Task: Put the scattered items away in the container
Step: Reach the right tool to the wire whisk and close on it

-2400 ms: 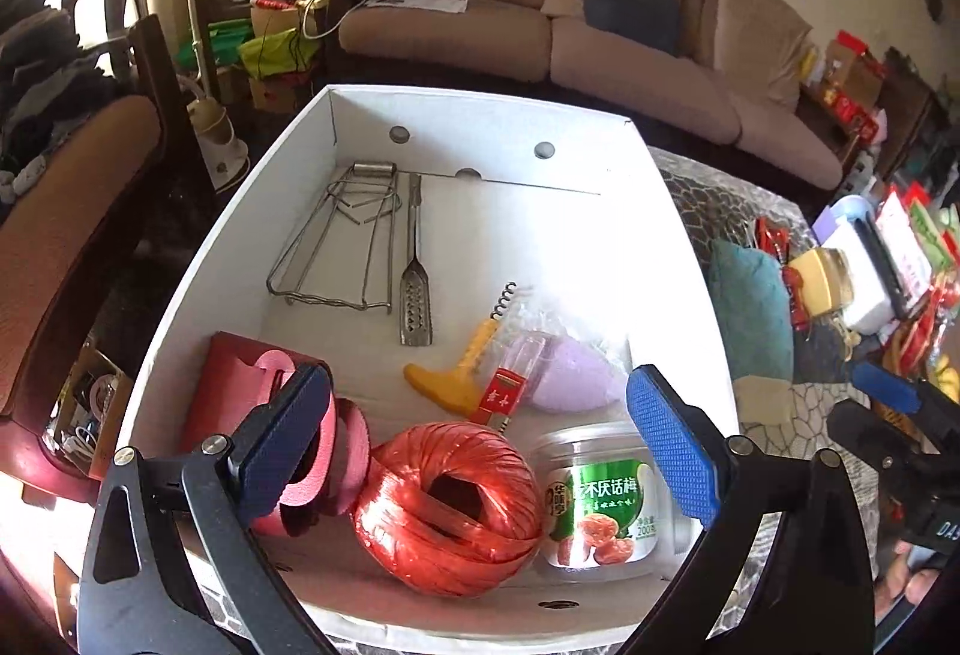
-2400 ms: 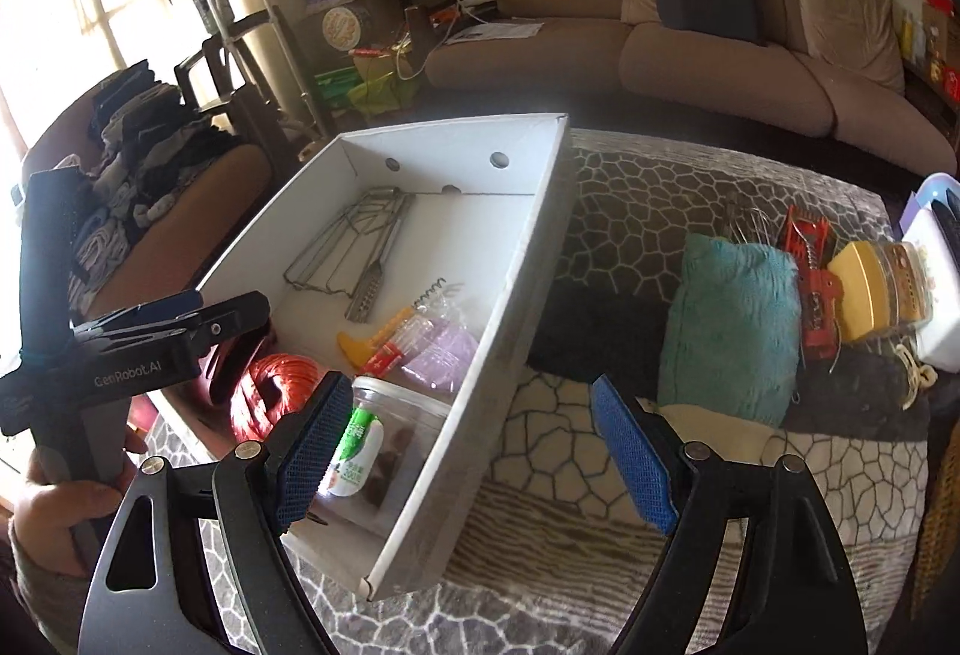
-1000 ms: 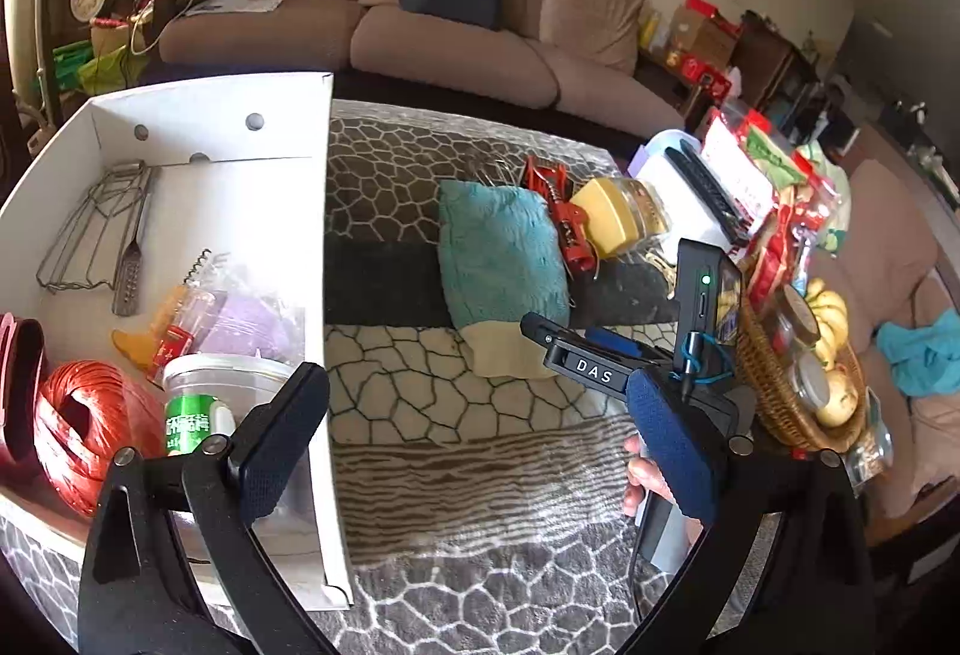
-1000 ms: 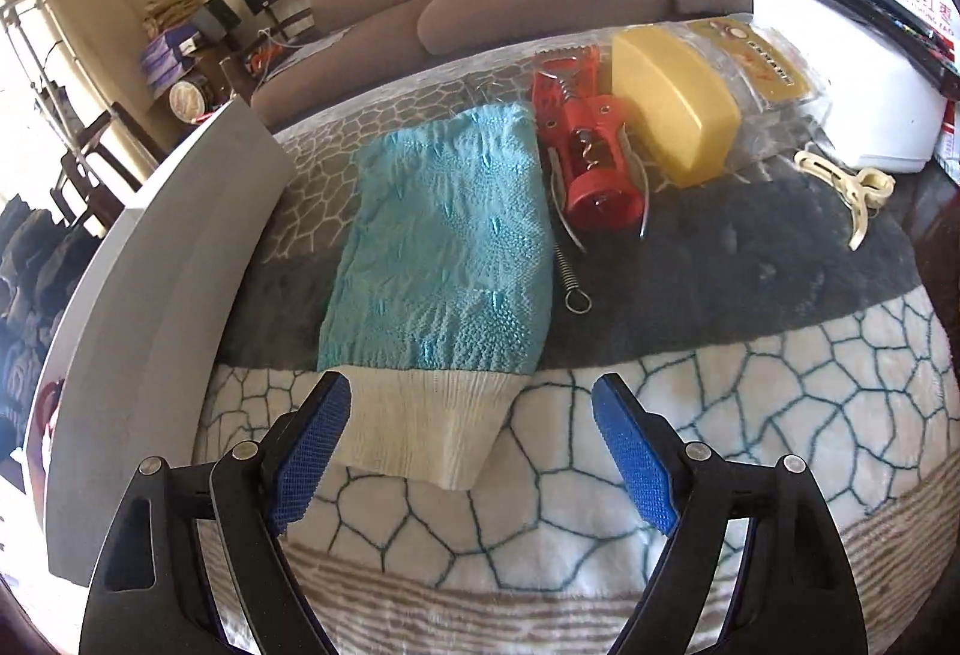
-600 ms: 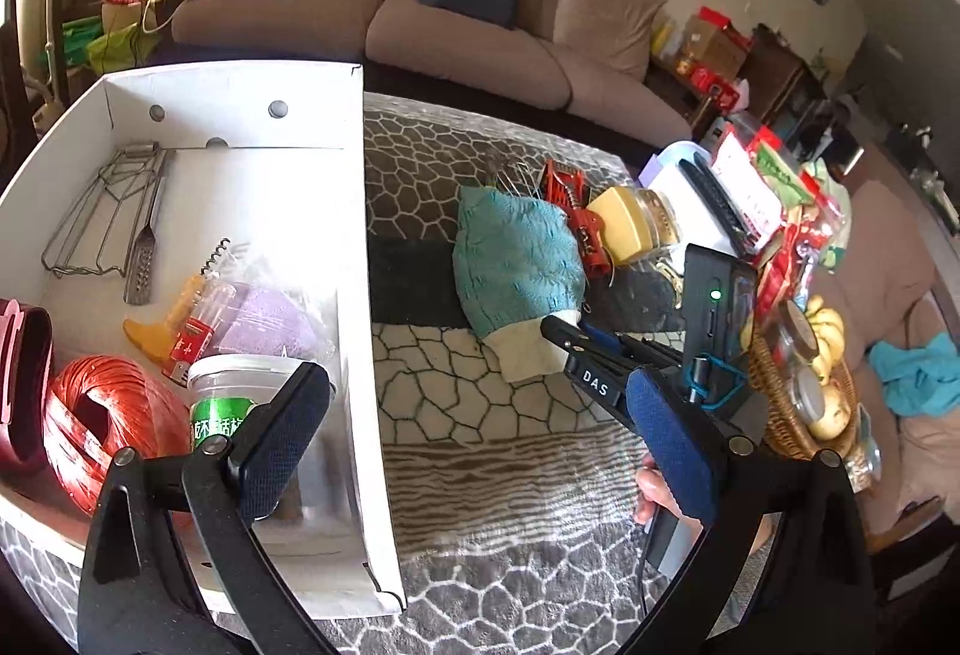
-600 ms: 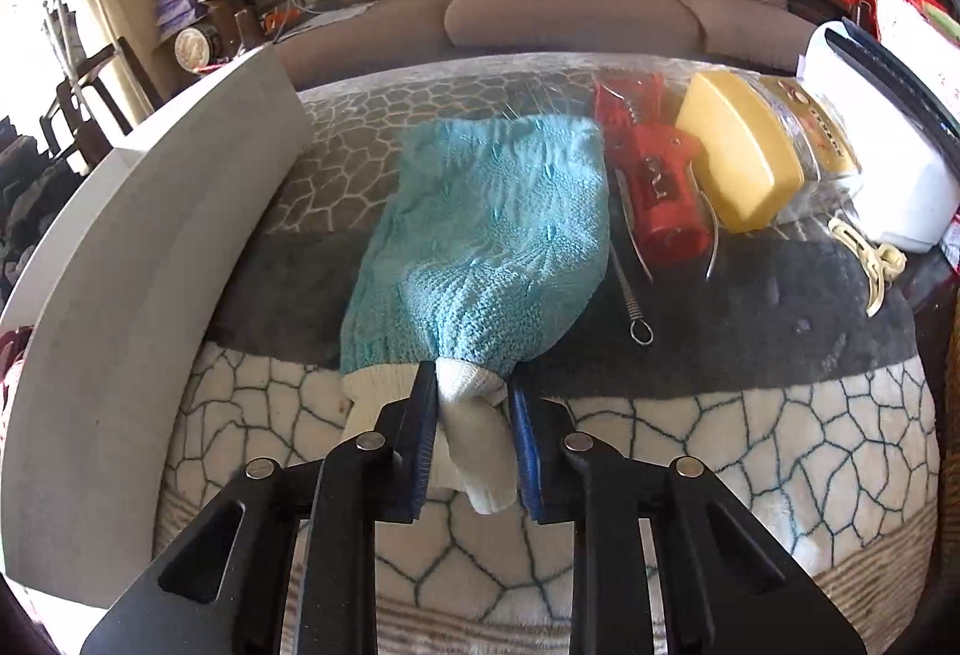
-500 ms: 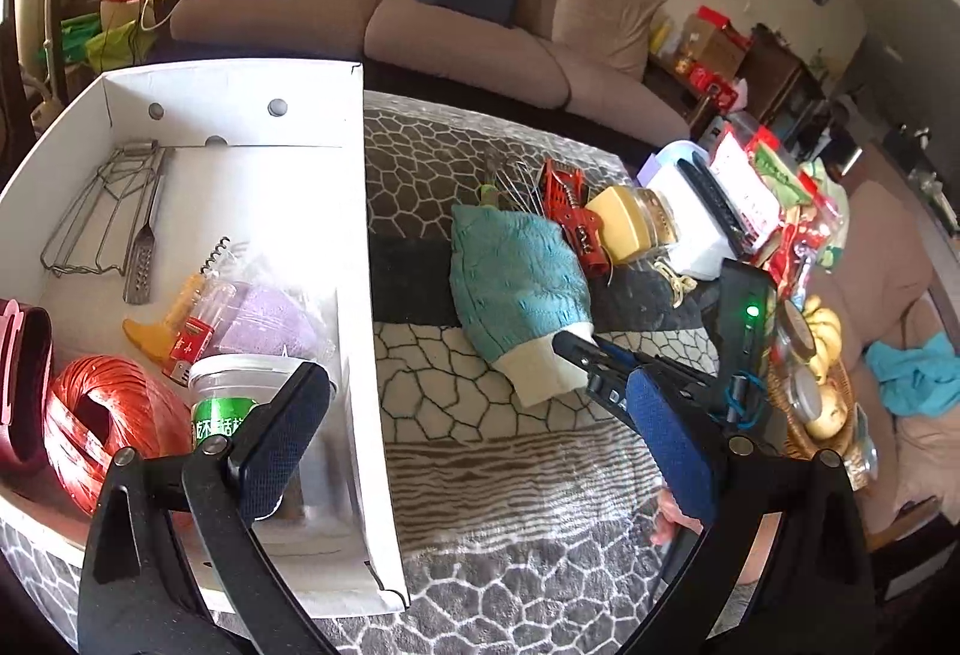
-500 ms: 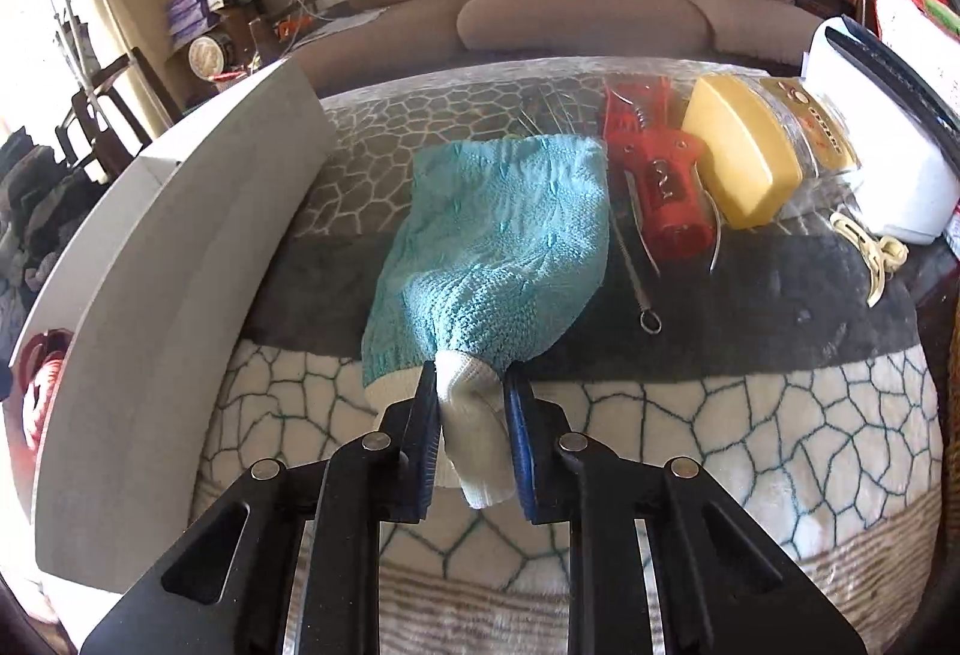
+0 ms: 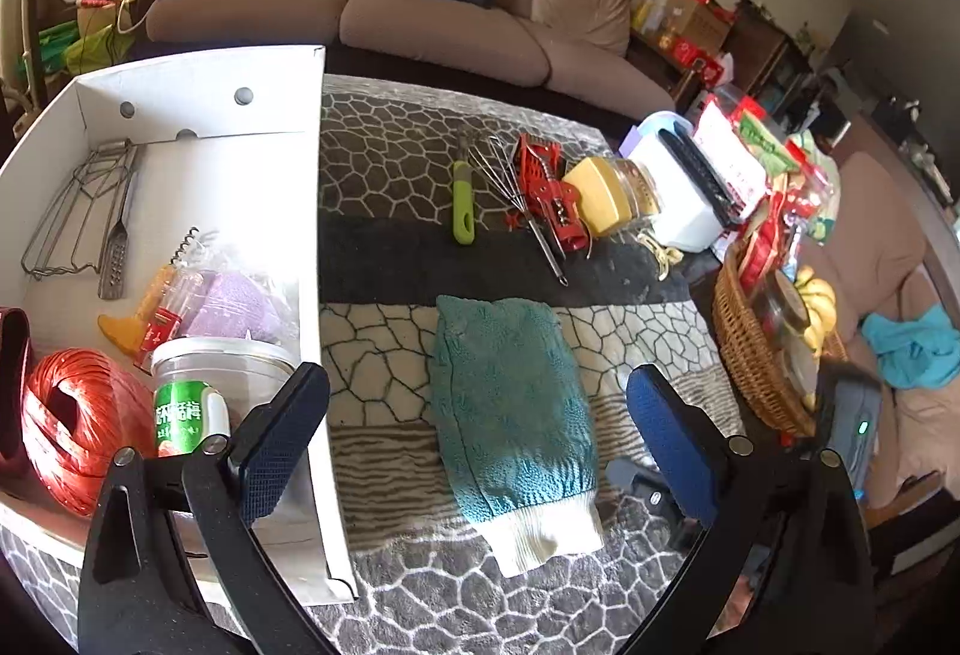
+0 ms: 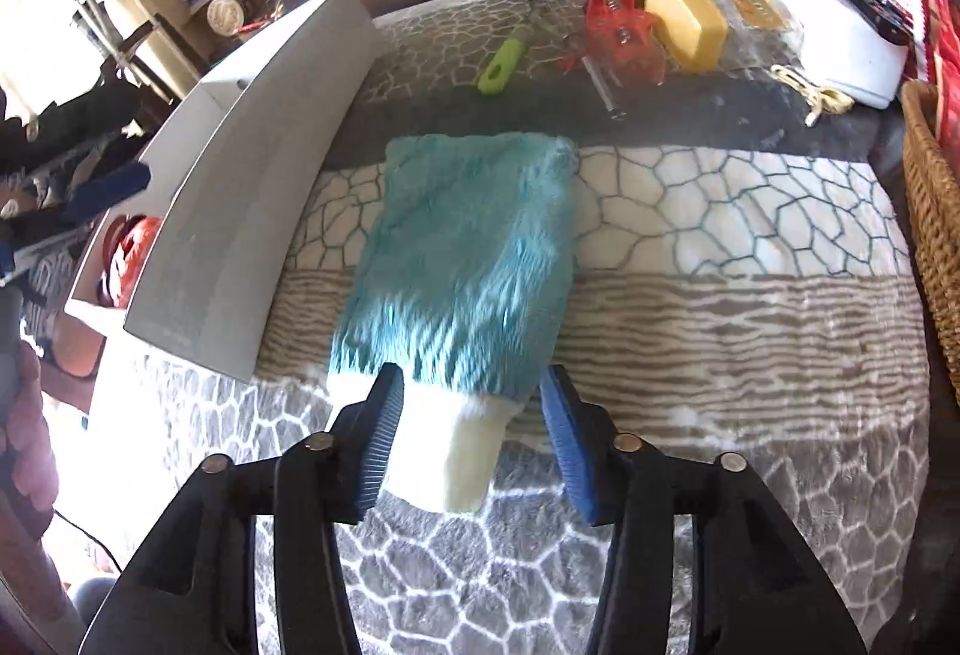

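Note:
A teal knitted mitt [image 9: 510, 403] with a cream cuff [image 10: 450, 451] lies flat on the patterned blanket, just right of the white box [image 9: 312, 211]. My right gripper [image 10: 471, 397] straddles the cuff and its jaws are opening. The right pad stands clear of the fabric and the left pad is at the cuff's edge. My left gripper [image 9: 474, 403] hangs open above the box's near corner and the mitt, with nothing in it. The box holds a red twine ball [image 9: 78, 427], a green-labelled jar [image 9: 198, 385] and other items.
Further back on the blanket lie a green-handled whisk [image 9: 462, 205], a red tool [image 9: 552, 193], a yellow-lidded jar [image 9: 600, 193] and a cream clip [image 9: 657, 250]. A white container [image 9: 678, 199] and a wicker basket [image 9: 750, 355] stand at the right. A sofa is behind.
The right gripper shut on the mitt's cuff and dragged the mitt toward the blanket's near edge, uncovering the whisk. Its jaws have now parted. The left gripper barely moved.

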Demonstrator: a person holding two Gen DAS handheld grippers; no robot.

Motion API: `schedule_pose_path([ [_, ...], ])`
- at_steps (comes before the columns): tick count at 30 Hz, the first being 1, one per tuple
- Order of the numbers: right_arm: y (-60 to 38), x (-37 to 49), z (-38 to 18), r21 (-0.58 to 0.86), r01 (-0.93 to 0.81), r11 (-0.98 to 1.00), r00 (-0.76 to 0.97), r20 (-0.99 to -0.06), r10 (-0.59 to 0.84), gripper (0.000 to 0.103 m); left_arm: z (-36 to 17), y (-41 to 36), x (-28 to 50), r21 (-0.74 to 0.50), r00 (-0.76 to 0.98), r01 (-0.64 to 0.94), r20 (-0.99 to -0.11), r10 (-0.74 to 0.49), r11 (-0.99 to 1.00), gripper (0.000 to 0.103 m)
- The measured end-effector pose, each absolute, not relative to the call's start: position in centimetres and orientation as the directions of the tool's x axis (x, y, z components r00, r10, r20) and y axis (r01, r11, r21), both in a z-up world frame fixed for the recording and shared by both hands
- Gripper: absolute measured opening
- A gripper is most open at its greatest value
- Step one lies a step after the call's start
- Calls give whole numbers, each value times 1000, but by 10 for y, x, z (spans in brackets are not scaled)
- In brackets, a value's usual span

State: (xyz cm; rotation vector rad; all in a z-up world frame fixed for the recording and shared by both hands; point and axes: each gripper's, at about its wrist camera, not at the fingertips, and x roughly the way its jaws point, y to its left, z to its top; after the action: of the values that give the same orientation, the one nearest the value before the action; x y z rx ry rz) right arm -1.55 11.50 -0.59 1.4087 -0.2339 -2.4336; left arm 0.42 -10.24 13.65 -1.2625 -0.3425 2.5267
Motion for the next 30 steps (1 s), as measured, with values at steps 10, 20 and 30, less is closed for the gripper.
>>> schedule_pose_path([
  [10, 118, -136, 49, 133, 264, -955, -625, -730, -275, 56, 118, -62, 5, -315, -524, -220, -760, 384, -923, 99],
  [20, 59, -302, 17, -6, 305, -952, -589, -787, -184, 56, 108, -57, -1, -301, -507, -210, -780, 367, -930, 99],
  [30, 49, -362, -29, -114, 311, -943, -520, -852, -68, 56, 105, -66, -4, -307, -499, -203, -785, 367, -930, 99],
])
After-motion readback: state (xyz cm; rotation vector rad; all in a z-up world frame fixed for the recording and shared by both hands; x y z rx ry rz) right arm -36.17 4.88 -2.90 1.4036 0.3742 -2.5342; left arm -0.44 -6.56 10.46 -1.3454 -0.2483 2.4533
